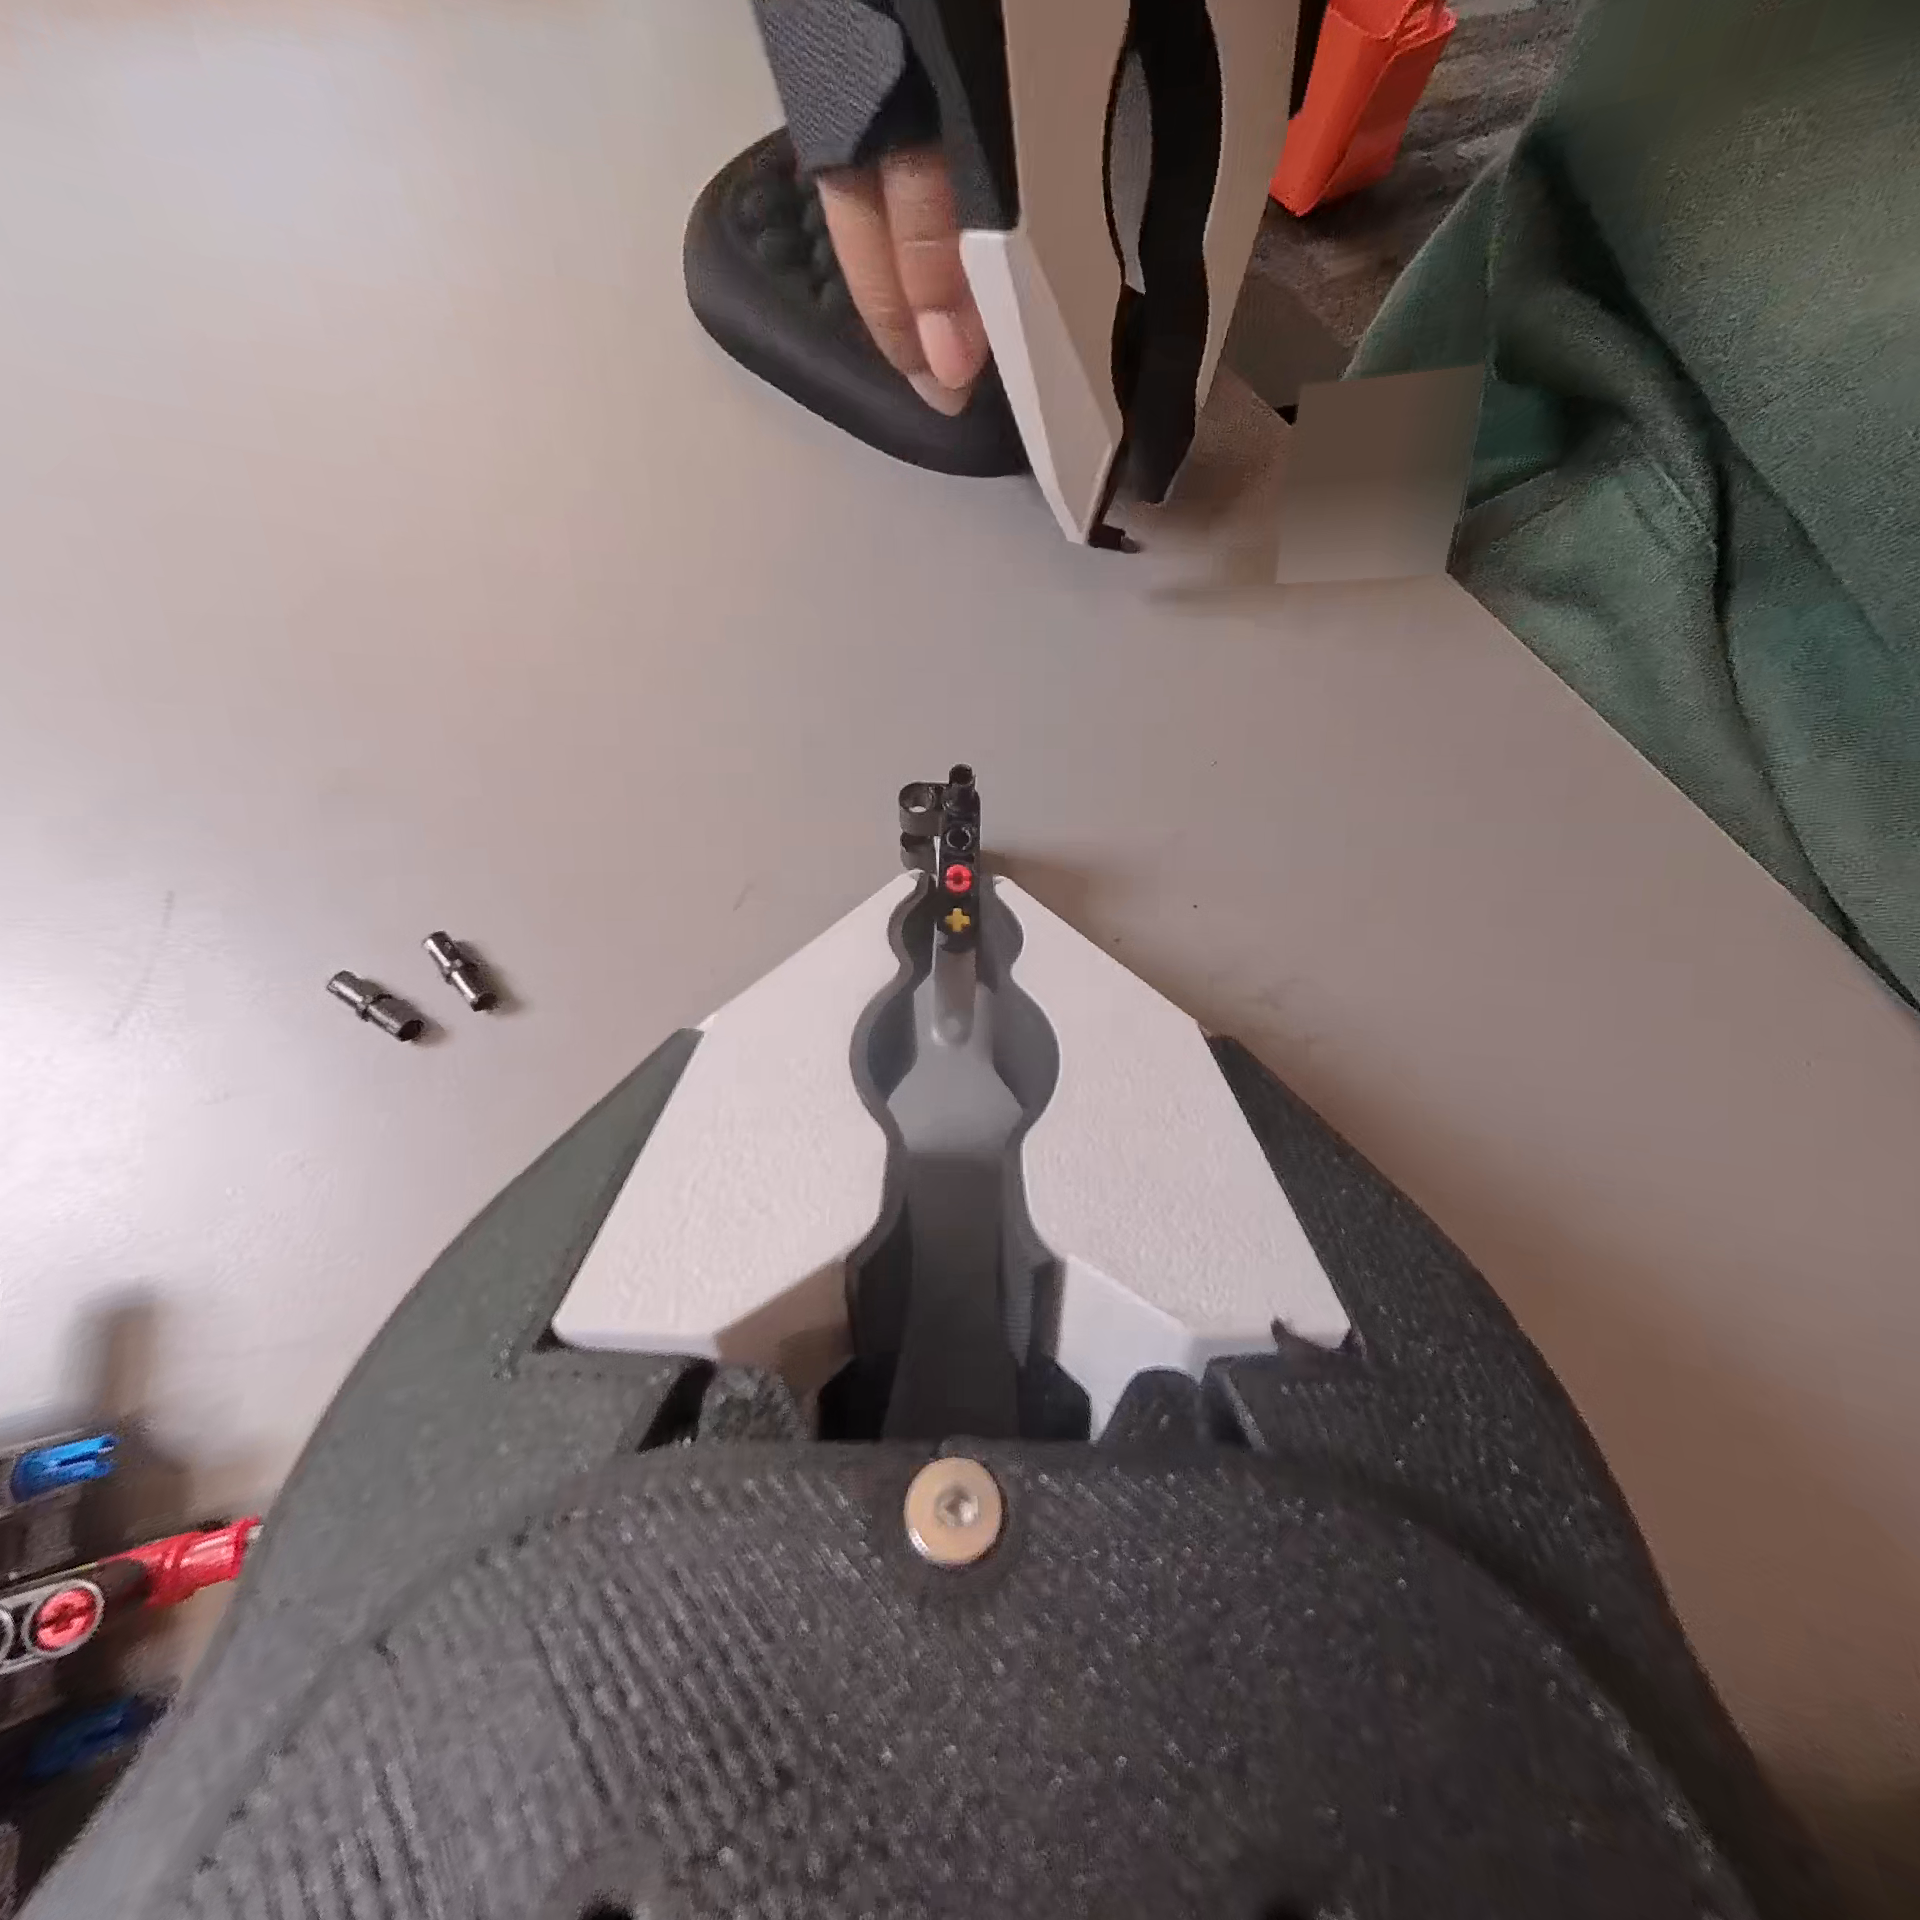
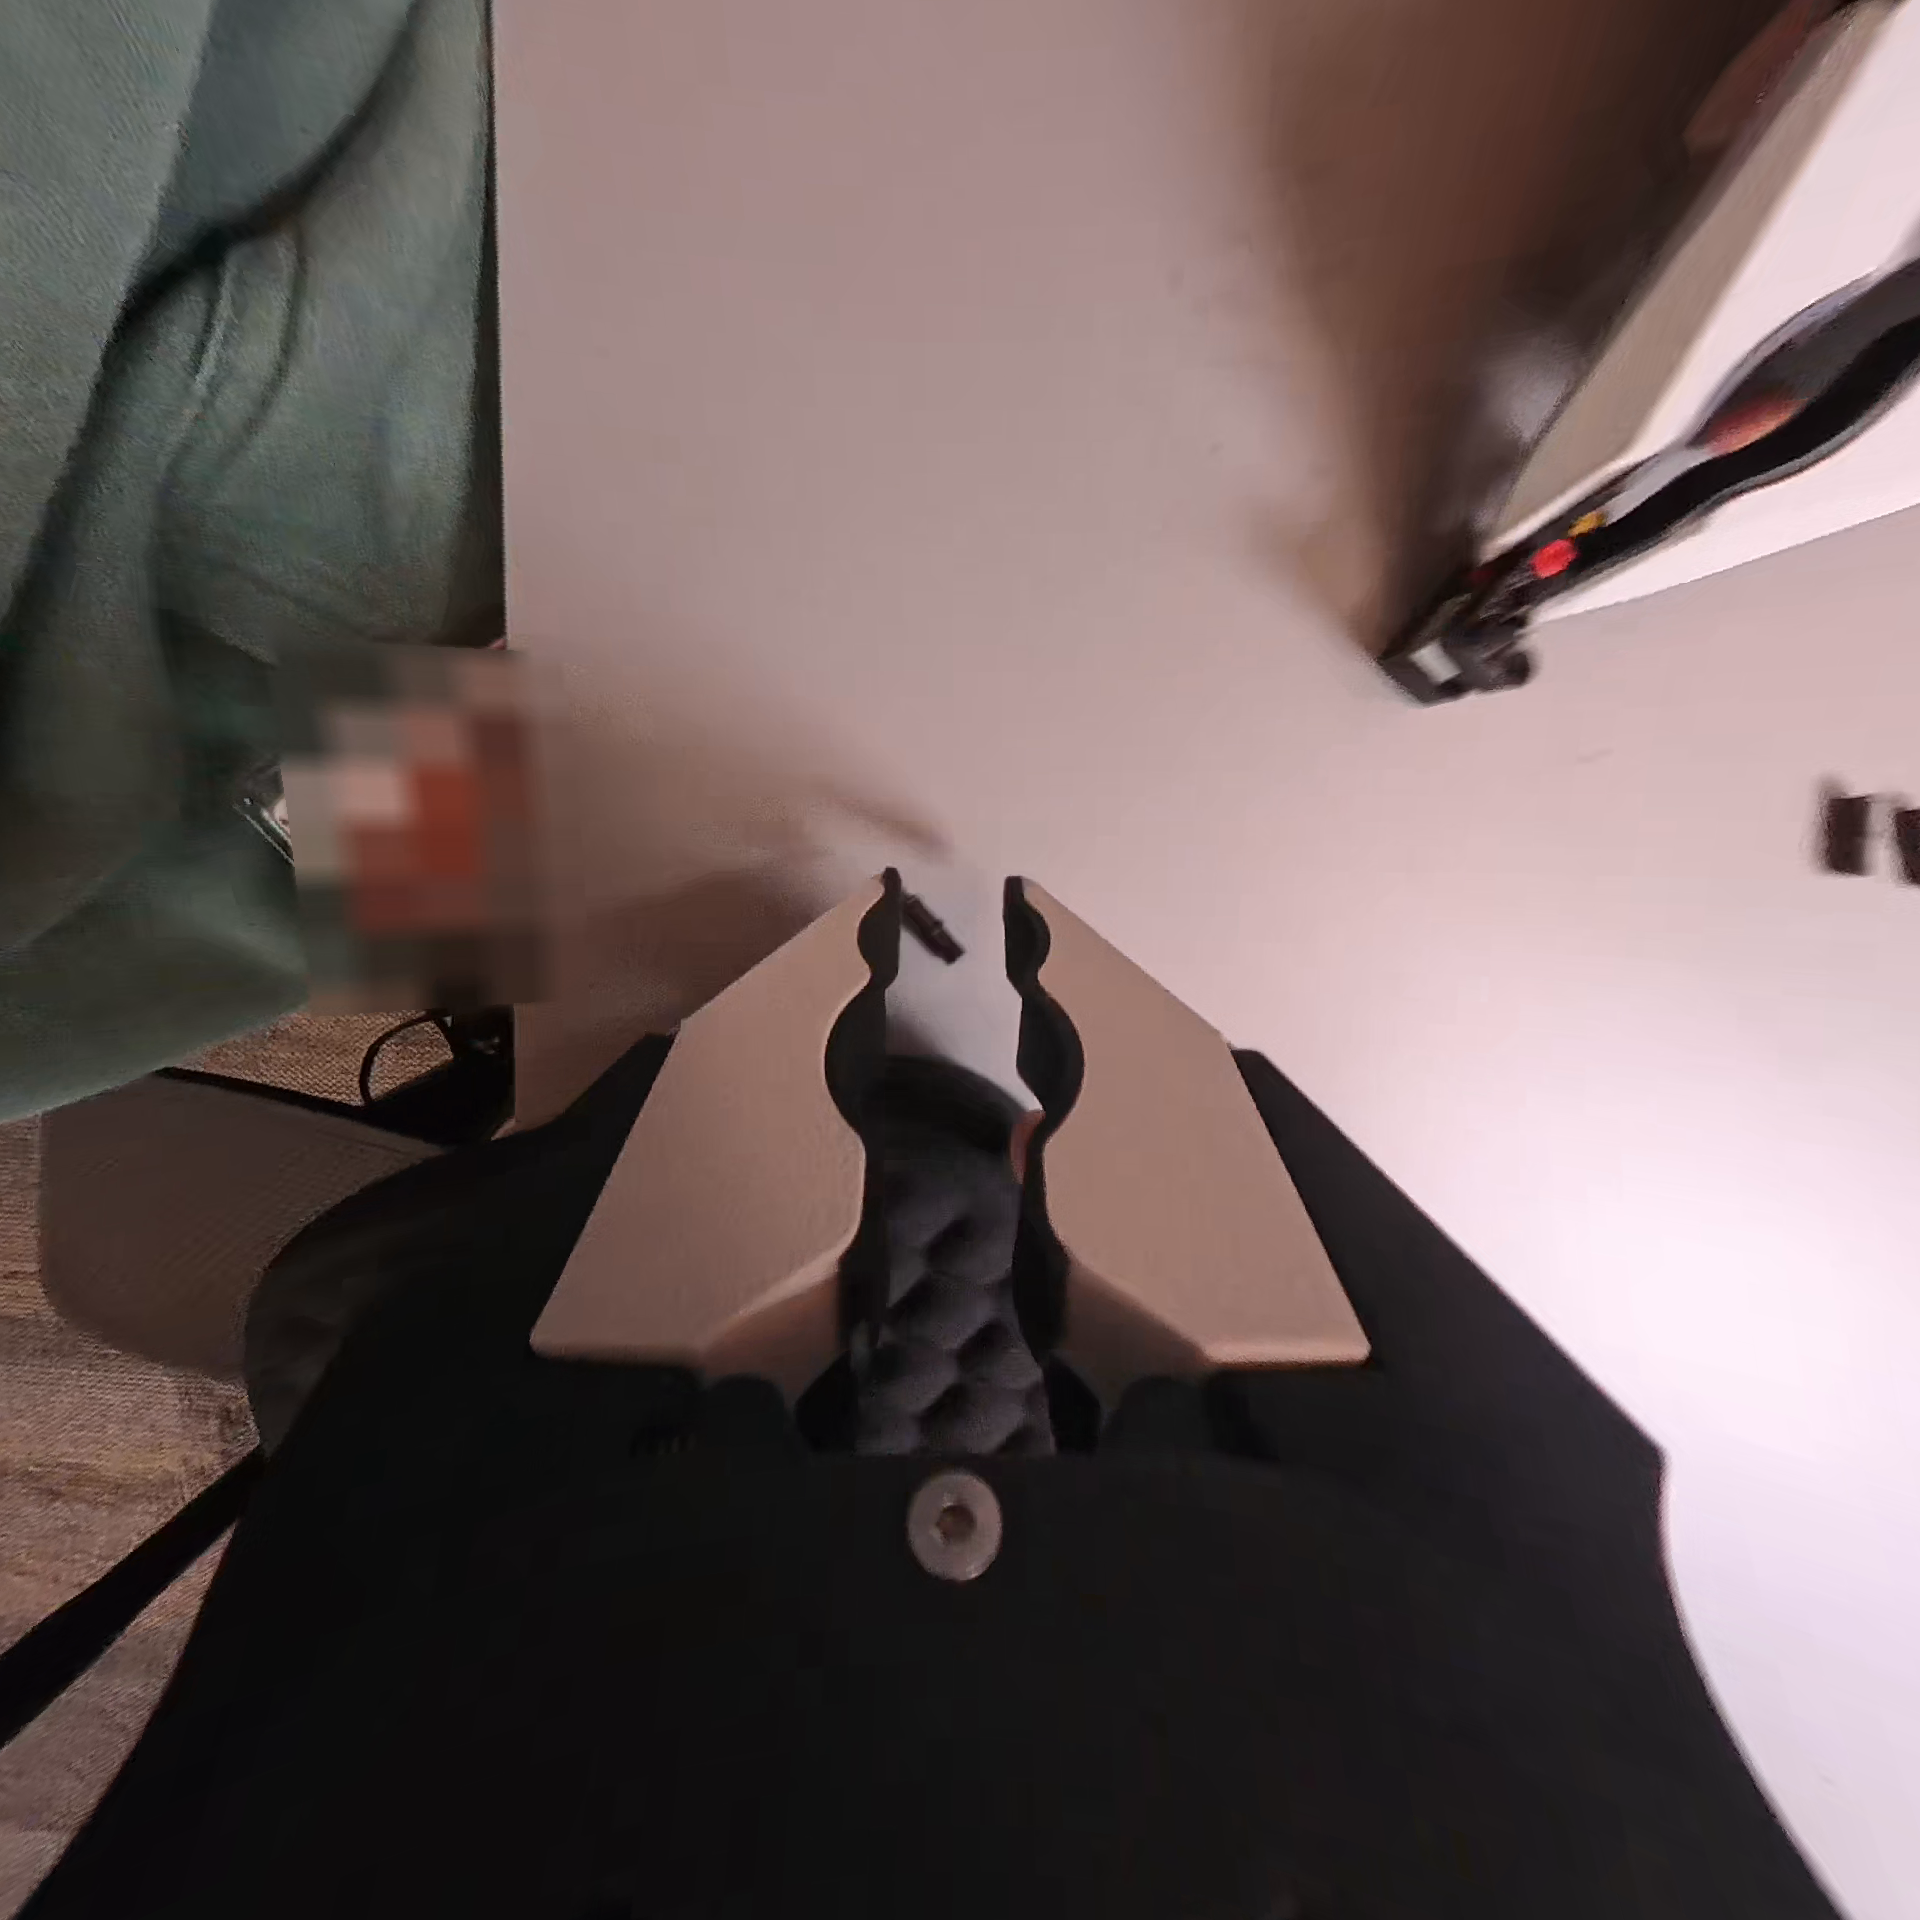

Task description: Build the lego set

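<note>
1. Left gripper: jaws nearly together, pads clamped on a black perforated building-toy beam assembly. The beam stands out past the fingertips. It carries one red pin end, one yellow cross-axle end and one black pin at its far tip, with a dark grey connector on the beam's left.
2. Right gripper: jaws apart over the pale table. One small black connector pin lies between the fingertips, close against the left pad. The right pad stands clear of it, so the pin is not gripped.
3. Judgement on the step in hand: centre the pin between both pads before closing, and close across its barrel, as it lies askew. Keep the left clamp steady so the beam does not swivel.
4. Count, left of the left gripper: two loose black connector pins, just beside each other on the table.
5. Count, behind and left of the left gripper: a cluster of red and blue toy parts, blurred; number cannot be told.
6. Beyond the right gripper, from the left wrist view: one dark ribbed tray and one orange object.
</note>
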`<state>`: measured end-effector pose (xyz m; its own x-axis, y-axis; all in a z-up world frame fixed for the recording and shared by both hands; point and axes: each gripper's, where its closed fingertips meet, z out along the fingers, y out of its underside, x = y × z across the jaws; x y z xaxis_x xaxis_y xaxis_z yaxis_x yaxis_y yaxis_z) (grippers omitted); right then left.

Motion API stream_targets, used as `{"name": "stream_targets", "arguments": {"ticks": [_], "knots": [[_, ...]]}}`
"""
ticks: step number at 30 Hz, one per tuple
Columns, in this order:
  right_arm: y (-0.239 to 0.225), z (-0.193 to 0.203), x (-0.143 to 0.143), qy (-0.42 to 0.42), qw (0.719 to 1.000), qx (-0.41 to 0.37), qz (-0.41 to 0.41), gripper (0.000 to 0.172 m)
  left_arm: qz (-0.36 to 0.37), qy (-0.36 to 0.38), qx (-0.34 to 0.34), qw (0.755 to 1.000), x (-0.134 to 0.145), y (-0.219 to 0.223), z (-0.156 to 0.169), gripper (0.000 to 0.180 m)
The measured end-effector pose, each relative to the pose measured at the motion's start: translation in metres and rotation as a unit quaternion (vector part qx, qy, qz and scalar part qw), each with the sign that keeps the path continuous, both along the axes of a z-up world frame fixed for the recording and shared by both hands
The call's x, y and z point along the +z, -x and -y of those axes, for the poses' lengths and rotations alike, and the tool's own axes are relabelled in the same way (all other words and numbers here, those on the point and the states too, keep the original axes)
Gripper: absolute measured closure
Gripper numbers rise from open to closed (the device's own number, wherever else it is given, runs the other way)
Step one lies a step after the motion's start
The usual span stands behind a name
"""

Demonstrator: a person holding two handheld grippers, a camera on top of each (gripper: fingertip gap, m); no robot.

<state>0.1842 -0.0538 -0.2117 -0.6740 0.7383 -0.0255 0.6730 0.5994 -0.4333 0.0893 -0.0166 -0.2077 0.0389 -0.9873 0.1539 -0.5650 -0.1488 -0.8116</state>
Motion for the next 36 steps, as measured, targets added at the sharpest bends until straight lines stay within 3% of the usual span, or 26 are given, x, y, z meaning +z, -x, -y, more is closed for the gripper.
{"name": "stream_targets", "arguments": {"ticks": [7,12,17,22,26,29,36], "knots": [[-0.011,-0.002,-0.011,-0.054,0.998,0.025,-0.014,0.166,-0.011,-0.004,0.022,1.000,-0.003,0.001,-0.001,0.172],[-0.009,-0.004,-0.010,-0.064,0.997,0.020,-0.026,0.168,-0.001,-0.007,0.055,0.998,0.004,0.004,-0.003,0.158],[0.037,-0.016,0.037,-0.051,0.973,-0.064,-0.216,0.168,0.108,-0.019,0.157,0.982,0.066,0.007,-0.008,0.160],[0.065,-0.018,0.085,-0.082,0.920,-0.095,-0.372,0.168,0.259,0.093,0.253,0.928,0.102,-0.009,0.003,0.158],[0.076,-0.015,0.101,-0.115,0.894,-0.088,-0.423,0.168,0.308,0.165,0.266,0.899,0.106,-0.021,0.017,0.157],[0.080,-0.013,0.104,-0.133,0.889,-0.079,-0.432,0.168,0.311,0.174,0.278,0.892,0.103,-0.026,0.022,0.156],[0.081,-0.006,0.109,-0.125,0.888,-0.058,-0.439,0.168,0.330,0.181,0.258,0.890,0.107,-0.026,0.030,0.176]]}}
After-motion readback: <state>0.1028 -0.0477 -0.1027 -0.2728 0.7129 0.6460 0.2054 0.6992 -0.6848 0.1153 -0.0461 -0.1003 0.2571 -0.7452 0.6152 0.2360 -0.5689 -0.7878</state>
